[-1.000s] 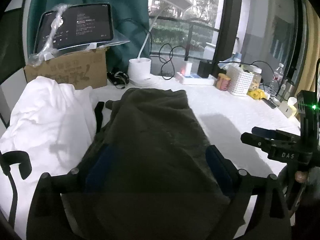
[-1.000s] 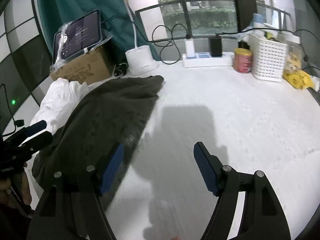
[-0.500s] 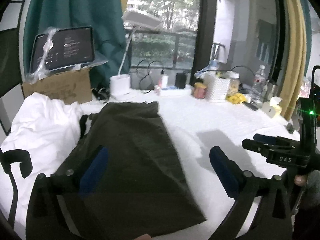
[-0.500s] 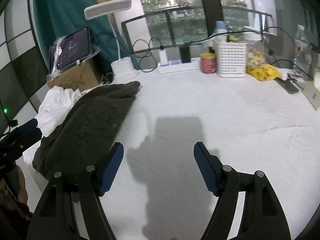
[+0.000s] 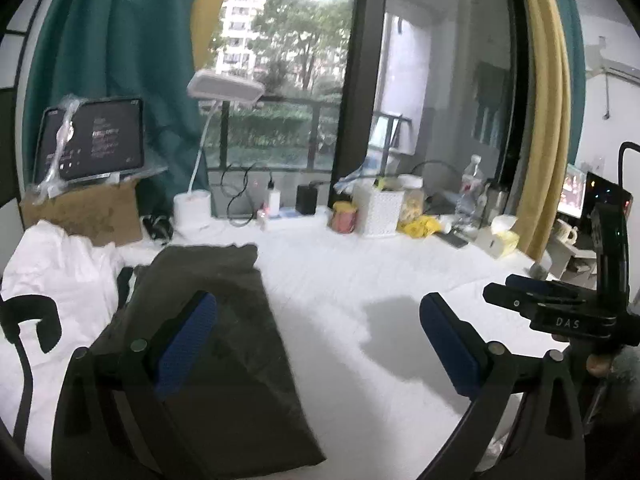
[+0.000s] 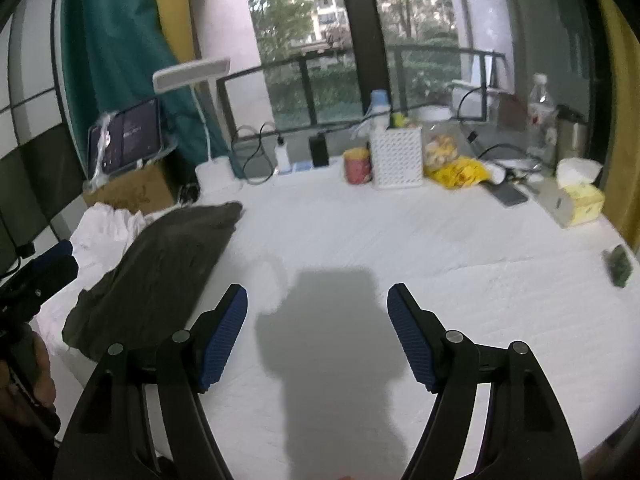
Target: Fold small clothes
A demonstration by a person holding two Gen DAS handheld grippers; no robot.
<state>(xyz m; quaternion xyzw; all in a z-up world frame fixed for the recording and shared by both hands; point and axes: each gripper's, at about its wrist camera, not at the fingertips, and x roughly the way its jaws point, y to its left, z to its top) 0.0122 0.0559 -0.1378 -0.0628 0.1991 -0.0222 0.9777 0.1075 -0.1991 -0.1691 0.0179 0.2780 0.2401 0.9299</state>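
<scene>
Garment [image 5: 208, 320], one olive piece, lies folded flat at the left of the desk [image 5: 360, 272], against one white cloth [image 5: 60, 272] further left. It looks soft, limp and light; a corner or edge seems the best hold. Left claw [image 5: 316, 344] has just been opening, empty. Right claw [image 6: 318, 336] stands spread over bare desk, empty.

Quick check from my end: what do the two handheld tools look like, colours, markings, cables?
Both are matte black, forked frames with silver pivot screws and ribbed blue pads. The left tool and right tool match. Seen from the left camera, the right tool's body reads "DAS" in white. A thin black cable loops at that view's left edge.
</scene>
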